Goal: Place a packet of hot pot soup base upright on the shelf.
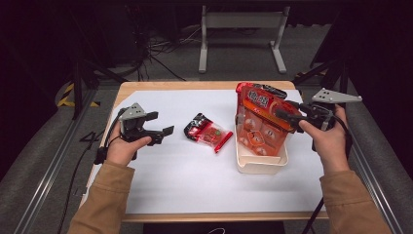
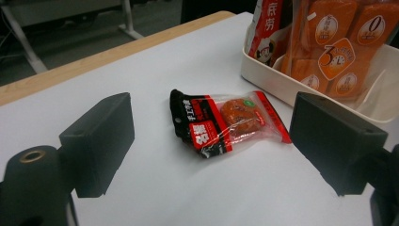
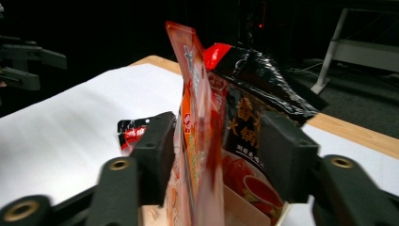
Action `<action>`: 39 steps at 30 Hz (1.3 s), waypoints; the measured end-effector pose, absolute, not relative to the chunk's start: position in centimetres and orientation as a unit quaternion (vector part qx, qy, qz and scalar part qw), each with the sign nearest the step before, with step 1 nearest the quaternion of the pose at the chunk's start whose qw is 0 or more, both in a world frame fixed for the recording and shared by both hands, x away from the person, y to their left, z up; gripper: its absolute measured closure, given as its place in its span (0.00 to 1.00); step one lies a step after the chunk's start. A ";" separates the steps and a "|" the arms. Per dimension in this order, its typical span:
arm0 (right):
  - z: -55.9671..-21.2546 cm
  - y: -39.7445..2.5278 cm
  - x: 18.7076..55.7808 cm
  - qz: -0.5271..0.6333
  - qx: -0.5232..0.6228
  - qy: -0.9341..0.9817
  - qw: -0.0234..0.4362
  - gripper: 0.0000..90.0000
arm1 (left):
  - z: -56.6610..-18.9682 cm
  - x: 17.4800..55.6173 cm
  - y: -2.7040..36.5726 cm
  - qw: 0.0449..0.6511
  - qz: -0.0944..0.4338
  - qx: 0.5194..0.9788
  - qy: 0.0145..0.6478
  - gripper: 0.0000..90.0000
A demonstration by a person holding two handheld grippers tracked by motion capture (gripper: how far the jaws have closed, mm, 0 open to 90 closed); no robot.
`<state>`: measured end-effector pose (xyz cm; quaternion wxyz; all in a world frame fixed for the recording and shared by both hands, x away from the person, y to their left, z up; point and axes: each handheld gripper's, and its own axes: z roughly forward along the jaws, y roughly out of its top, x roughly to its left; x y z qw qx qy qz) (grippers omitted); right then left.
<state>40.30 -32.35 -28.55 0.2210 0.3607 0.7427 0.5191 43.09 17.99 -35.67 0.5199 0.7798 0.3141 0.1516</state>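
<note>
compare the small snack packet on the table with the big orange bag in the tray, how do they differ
The small snack packet lies flat on the white table cover, untouched; the big orange bag stands upright in the cream tray, with the right gripper around it. The packet is mostly black and red, the bag orange. Both are glossy sealed snack wrappers.

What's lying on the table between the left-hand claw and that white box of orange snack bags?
A small red-and-black snack packet lies on the white sheet, between the left gripper and the white box, seen in the high view.

White table cover (image 1: 195,180), metal stand (image 1: 242,22), cables (image 1: 165,46)
</note>
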 end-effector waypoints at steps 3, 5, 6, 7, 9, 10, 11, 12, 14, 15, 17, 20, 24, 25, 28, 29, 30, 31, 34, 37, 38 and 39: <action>-28.4 -33.1 39.6 0.523 0.364 0.736 0.230 0.45 | -35.8 43.2 18.0 0.513 0.160 0.781 0.319 0.18; -28.2 -33.6 39.2 0.526 0.363 0.732 0.237 0.43 | -36.0 43.4 18.2 0.514 0.154 0.777 0.329 0.21; -28.1 -33.9 39.0 0.528 0.364 0.730 0.238 0.42 | -36.1 43.5 18.4 0.513 0.152 0.777 0.332 0.22; -27.9 -34.3 38.8 0.528 0.364 0.729 0.238 0.41 | -36.1 43.5 18.5 0.510 0.153 0.778 0.333 0.23; -27.8 -34.8 38.5 0.526 0.364 0.730 0.241 0.40 | -36.3 43.4 18.6 0.504 0.164 0.776 0.342 0.24; -27.7 -35.0 38.3 0.522 0.365 0.731 0.244 0.39 | -36.4 43.5 18.7 0.508 0.166 0.770 0.347 0.24; -27.7 -35.3 38.0 0.516 0.365 0.733 0.250 0.39 | -36.5 43.5 18.8 0.513 0.163 0.767 0.350 0.24; -27.7 -35.5 37.9 0.515 0.365 0.733 0.252 0.39 | -36.6 43.5 18.8 0.518 0.160 0.764 0.350 0.24; -27.7 -35.7 37.6 0.514 0.365 0.733 0.255 0.38 | -36.7 43.6 18.8 0.520 0.161 0.764 0.348 0.26; -27.7 -35.9 37.4 0.513 0.366 0.733 0.257 0.38 | -36.7 43.6 18.8 0.519 0.162 0.765 0.344 0.26; -27.9 -36.3 37.0 0.511 0.368 0.731 0.263 0.36 | -36.8 43.8 18.7 0.519 0.160 0.768 0.340 0.27; -28.3 -36.8 36.4 0.504 0.375 0.730 0.269 0.36 | -36.9 43.8 18.5 0.511 0.156 0.774 0.339 0.30; -29.2 -37.3 35.5 0.504 0.376 0.729 0.270 0.38 | -36.9 43.7 18.2 0.515 0.161 0.772 0.335 0.33; -29.5 -37.3 35.4 0.504 0.379 0.729 0.267 0.39 | -36.9 43.7 18.1 0.514 0.164 0.772 0.336 0.33; -30.0 -37.4 35.1 0.502 0.381 0.732 0.260 0.40 | -36.9 43.7 17.9 0.510 0.166 0.775 0.335 0.34; -30.5 -37.3 34.8 0.503 0.383 0.730 0.259 0.39 | -36.9 43.7 17.8 0.508 0.169 0.775 0.336 0.34; -30.8 -37.3 34.7 0.500 0.383 0.731 0.263 0.37 | -36.9 43.7 17.7 0.504 0.171 0.779 0.332 0.34; -31.1 -37.2 34.5 0.496 0.385 0.731 0.268 0.37 | -37.0 43.7 17.6 0.503 0.173 0.779 0.332 0.34; -32.4 -37.0 34.4 0.491 0.388 0.732 0.271 0.36 | -37.3 43.8 17.1 0.501 0.169 0.780 0.335 0.39; -33.2 -36.9 34.9 0.475 0.389 0.742 0.267 0.35 | -37.8 44.2 16.6 0.501 0.162 0.781 0.336 0.39; -33.3 -37.0 34.9 0.477 0.391 0.740 0.267 0.35 | -37.9 44.3 16.4 0.498 0.158 0.783 0.336 0.39; -33.5 -37.1 35.0 0.478 0.393 0.740 0.263 0.35 | -37.9 44.5 16.3 0.496 0.163 0.785 0.333 0.39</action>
